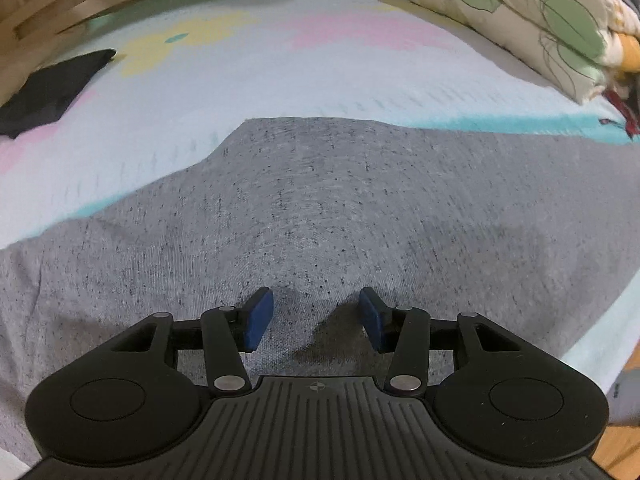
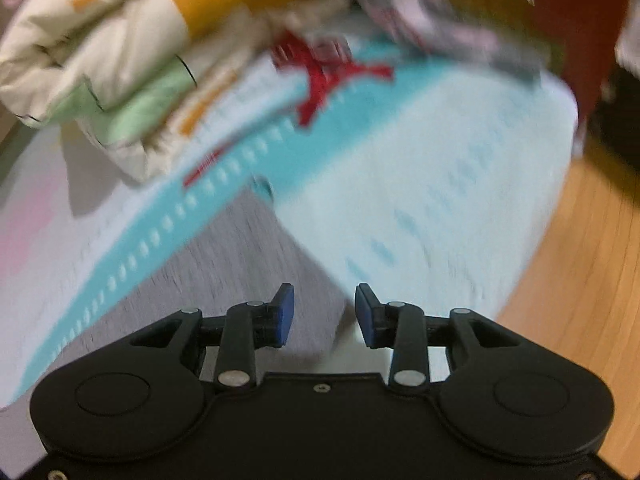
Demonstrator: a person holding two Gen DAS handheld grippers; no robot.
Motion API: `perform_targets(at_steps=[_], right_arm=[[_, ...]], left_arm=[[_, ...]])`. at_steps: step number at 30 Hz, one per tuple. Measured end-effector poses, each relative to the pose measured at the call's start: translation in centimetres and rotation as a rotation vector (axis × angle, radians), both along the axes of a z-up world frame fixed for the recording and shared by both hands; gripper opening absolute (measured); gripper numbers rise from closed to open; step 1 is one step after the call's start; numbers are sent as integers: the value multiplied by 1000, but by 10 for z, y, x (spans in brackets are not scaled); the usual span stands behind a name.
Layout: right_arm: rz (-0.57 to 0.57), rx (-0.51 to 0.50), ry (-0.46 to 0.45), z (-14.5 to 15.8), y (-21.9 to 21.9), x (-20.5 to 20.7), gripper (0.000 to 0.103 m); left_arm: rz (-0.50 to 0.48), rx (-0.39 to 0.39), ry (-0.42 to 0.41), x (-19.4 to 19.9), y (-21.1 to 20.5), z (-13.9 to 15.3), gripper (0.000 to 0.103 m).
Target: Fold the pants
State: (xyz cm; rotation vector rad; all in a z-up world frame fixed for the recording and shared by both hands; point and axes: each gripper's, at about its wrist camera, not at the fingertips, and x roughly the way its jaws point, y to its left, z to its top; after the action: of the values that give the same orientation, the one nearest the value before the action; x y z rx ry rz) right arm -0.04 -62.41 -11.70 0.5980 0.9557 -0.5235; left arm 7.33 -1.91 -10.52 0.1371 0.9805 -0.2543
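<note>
The grey pants [image 1: 340, 208] lie spread flat on a bed [image 1: 320, 76] covered by a pale sheet with pink and yellow patches and a teal band. A folded dark cloth [image 1: 52, 88] rests near the sheet's far left edge, well apart from the pants, and a bundled floral quilt [image 1: 532, 20] sits at the far right. Wooden floor [image 2: 580, 260] shows past the bed's edge. The left hand-held gripper [image 1: 316, 318] hovers over the pants with jaws apart, nothing between them. The right hand-held gripper [image 2: 325, 314] — jaws likewise parted and empty — is at the pants' edge; that view is blurred.
</note>
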Motion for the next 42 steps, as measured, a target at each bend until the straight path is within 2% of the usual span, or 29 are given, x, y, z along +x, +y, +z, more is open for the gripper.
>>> perform_targets(at_steps=[2, 6, 7, 10, 13, 15, 16, 20, 22, 27, 37, 42], right_arm=[[23, 30, 10, -9, 0, 1, 47], [20, 51, -2, -26, -5, 4, 73], [15, 70, -12, -30, -7, 5, 76], [-28, 148, -61, -33, -15, -6, 76], [-63, 291, -179, -37, -22, -22, 76], [-78, 383, -222, -43, -26, -25, 77], [-84, 397, -228, -46, -27, -25, 77], [-107, 414, -255, -50, -27, -25, 80], [-114, 430, -288, -51, -28, -26, 89], [-85, 445, -374, -48, -26, -19, 86], [-82, 433, -428, -54, -18, 3, 86], [-38, 369, -419, -50, -8, 10, 92]], left_arm=[[-2, 14, -10, -1, -2, 0, 46], [-7, 44, -36, -4, -11, -1, 48], [-8, 45, -38, -5, -11, -1, 48], [4, 37, -37, -7, -9, 0, 49], [12, 39, -45, -9, -9, -1, 50], [13, 46, -52, -11, -11, 0, 50], [14, 48, -55, -12, -11, -1, 51], [21, 48, -64, -14, -12, 0, 51], [23, 48, -69, -15, -12, 0, 51], [27, 47, -68, -15, -12, -1, 51], [24, 49, -71, -10, -16, 1, 51], [-68, 13, -127, -15, -43, 22, 49]])
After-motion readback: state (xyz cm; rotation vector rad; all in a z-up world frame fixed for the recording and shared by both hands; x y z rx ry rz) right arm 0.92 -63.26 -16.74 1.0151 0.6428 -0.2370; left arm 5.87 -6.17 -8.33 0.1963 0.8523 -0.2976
